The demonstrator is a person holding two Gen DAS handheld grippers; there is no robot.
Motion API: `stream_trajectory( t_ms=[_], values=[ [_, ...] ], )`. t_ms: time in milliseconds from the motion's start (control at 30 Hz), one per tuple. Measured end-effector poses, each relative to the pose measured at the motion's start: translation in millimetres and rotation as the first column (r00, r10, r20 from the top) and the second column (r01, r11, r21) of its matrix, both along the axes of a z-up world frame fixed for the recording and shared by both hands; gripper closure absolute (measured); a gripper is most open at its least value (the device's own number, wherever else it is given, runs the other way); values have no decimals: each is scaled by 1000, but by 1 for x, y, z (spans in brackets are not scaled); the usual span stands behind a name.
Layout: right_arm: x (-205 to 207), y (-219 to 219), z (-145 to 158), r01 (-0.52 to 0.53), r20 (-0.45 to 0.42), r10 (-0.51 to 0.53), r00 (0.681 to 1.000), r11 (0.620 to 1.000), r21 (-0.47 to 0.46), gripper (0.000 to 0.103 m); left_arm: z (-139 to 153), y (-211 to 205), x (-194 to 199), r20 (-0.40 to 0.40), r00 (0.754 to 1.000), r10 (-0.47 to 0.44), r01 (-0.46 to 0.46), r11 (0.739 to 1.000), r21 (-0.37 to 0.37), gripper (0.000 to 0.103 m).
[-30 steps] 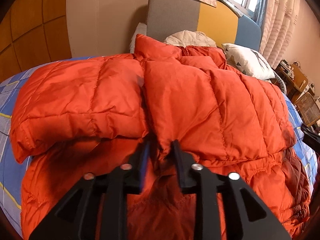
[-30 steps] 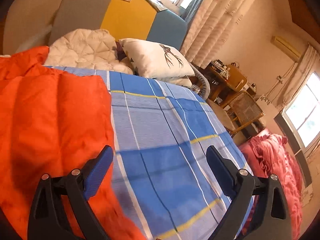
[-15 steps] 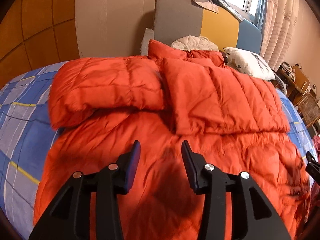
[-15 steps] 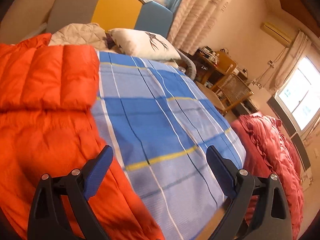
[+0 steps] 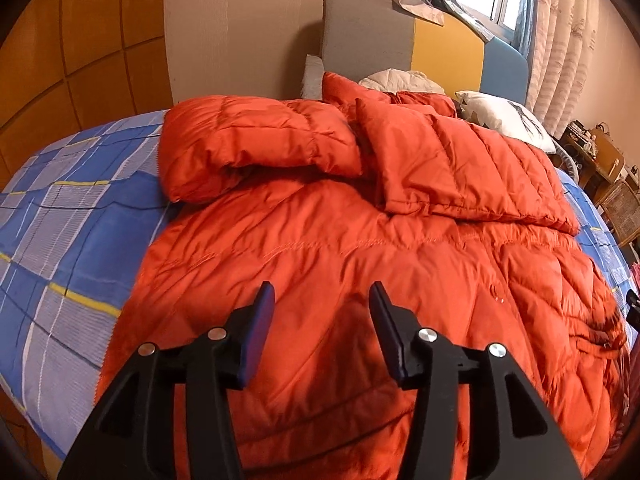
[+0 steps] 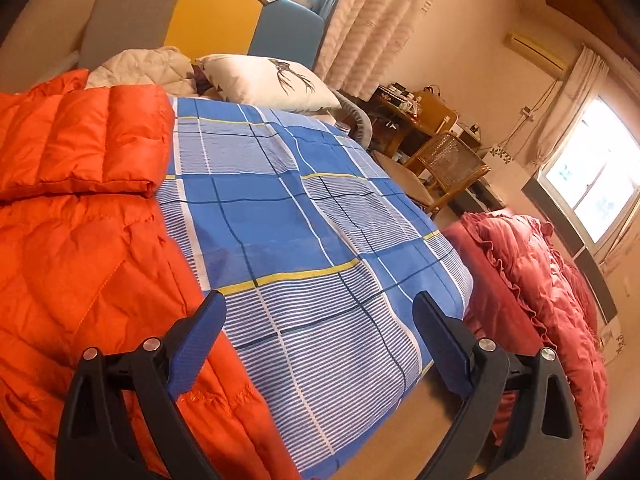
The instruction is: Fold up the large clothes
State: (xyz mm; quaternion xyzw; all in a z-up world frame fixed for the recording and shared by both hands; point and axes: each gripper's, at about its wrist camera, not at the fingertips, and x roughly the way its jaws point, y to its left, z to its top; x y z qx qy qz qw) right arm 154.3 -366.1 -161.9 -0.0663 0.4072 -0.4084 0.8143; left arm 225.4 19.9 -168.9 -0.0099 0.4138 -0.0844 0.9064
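Left wrist view: your left gripper (image 5: 322, 304) hung over the lower part of the orange down jacket (image 5: 340, 264), jaws parted with nothing between them; they had just been opening, and the pads were clear of the fabric. The jacket lay spread across the blue plaid bedsheet (image 5: 68, 232), covering most of the bed from the near edge up toward the headboard (image 5: 404, 36). Both sleeves were folded in over the upper body: the left sleeve (image 5: 256, 140) lay across toward the middle, the right sleeve (image 5: 460, 168) slanted down toward the right edge, and the two met near the collar. A white pillow (image 5: 504, 118) and a cream quilted item (image 5: 396, 78) sat at the head end behind the jacket. Bare sheet showed along the left edge of the bed. Right wrist view: your right gripper (image 6: 320, 316) was open wide and empty, hovering over the near right corner of the bed. Its left finger (image 6: 196, 340) sat over the jacket's hem edge, whether touching I couldn't tell; its right finger (image 6: 444, 344) was out past the sheet's edge, over the floor. The jacket (image 6: 80, 240) filled the left side of that view, with the folded sleeve (image 6: 88, 140) lying on top toward the head end. The sheet (image 6: 304, 232) to the right of it was bare up to the pillow (image 6: 268, 80). A red ruffled blanket (image 6: 532, 272) lay beside the bed, off its right edge, and a wicker chair (image 6: 448, 164) stood beyond it.
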Motion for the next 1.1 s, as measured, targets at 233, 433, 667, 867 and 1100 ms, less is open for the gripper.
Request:
stream_trajectory(
  t_ms=[233, 433, 667, 867, 1100],
  values=[
    [-4, 6, 5, -18, 9, 18, 1000, 1000, 10, 9, 2, 11, -9, -6, 1000, 16, -16, 1000, -14, 42],
    [-9, 11, 10, -68, 31, 67, 997, 997, 21, 9, 8, 21, -21, 14, 999, 39, -39, 999, 1, 22],
    [-6, 16, 6, -126, 28, 125, 992, 992, 18, 9, 10, 44, -43, -5, 997, 72, -72, 997, -3, 19],
    [-13, 10, 10, -297, 141, 266, 954, 908, 294, 7, 12, 64, -59, -6, 997, 82, -82, 996, -23, 8],
    [-28, -7, 9, -372, 231, 293, 928, 766, 524, 7, 5, 94, -64, -59, 995, 83, -88, 992, -89, 2]
  ],
)
